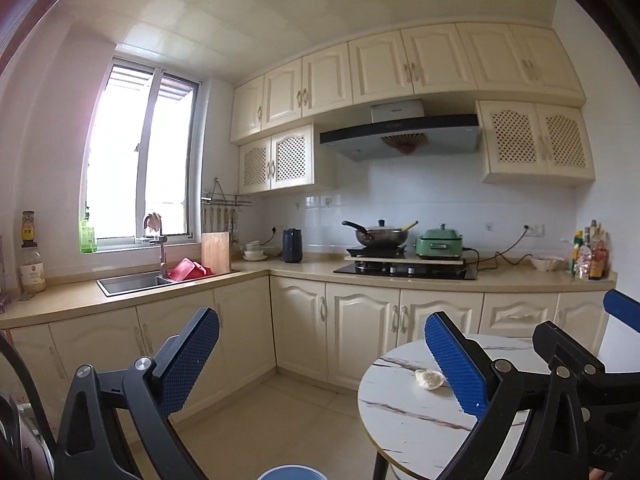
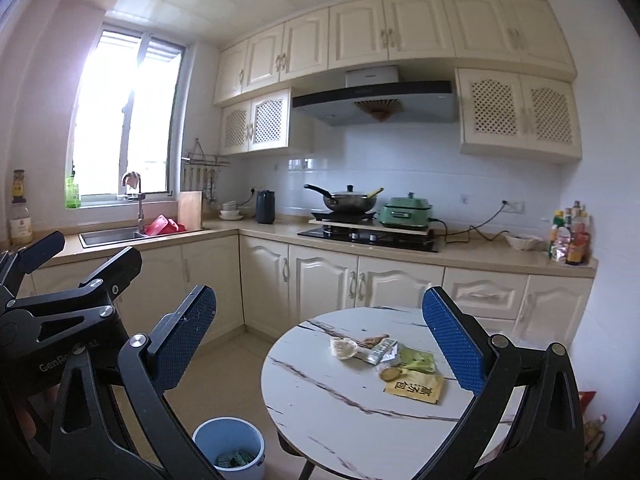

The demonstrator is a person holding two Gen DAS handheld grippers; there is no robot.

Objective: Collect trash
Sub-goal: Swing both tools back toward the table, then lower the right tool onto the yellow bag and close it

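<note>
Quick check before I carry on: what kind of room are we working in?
A home kitchen, most likely: a gas hob with a wok under a range hood, a sink by the window, and cream cabinets along the walls.

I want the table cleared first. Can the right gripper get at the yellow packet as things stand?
Probably yes: the right gripper is open, and the yellow packet lies flat on the round table with nothing over it.
</note>
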